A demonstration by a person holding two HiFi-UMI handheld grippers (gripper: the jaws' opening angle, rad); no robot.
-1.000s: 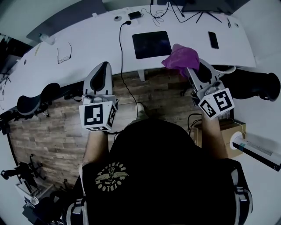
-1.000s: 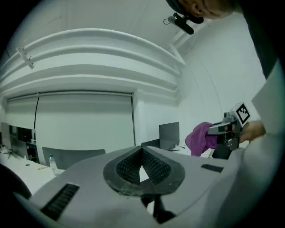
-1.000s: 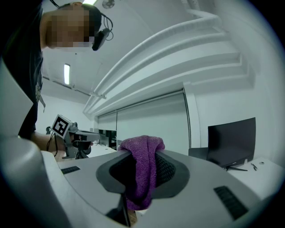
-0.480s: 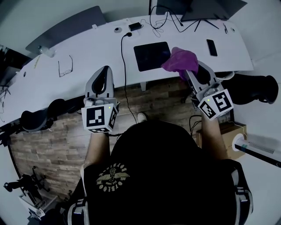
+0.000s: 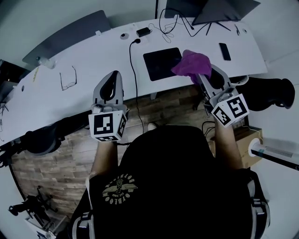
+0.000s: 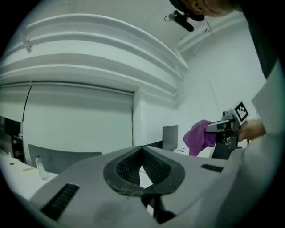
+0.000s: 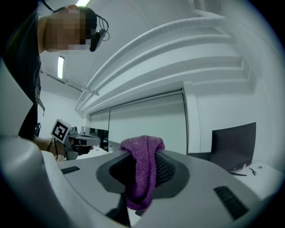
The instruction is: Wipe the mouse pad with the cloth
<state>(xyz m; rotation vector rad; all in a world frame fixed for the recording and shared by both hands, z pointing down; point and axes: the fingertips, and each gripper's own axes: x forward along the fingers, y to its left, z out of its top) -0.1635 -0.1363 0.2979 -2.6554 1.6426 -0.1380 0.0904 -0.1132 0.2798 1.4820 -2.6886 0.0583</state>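
A black mouse pad (image 5: 161,63) lies on the white desk (image 5: 93,56). My right gripper (image 5: 202,74) is shut on a purple cloth (image 5: 191,64), which hangs bunched over the pad's right edge, above the desk front. The right gripper view shows the cloth (image 7: 143,171) pinched between the jaws of that gripper (image 7: 142,156). My left gripper (image 5: 113,75) is held over the floor, in front of the desk and left of the pad. In its own view the left gripper (image 6: 142,150) has its jaws together with nothing between them, and the cloth (image 6: 198,136) shows to the right.
Glasses (image 5: 68,77) lie on the desk at left. A black cable (image 5: 136,74) runs off the desk front, a phone (image 5: 224,51) lies right of the pad, and a monitor base (image 5: 219,9) stands behind. A dark chair (image 5: 268,93) and a cardboard box (image 5: 244,145) are at right.
The desk and pad have slid lower and nearer in the head view. Both grippers keep almost the same pose, and the cloth stays clamped over the pad's right edge.
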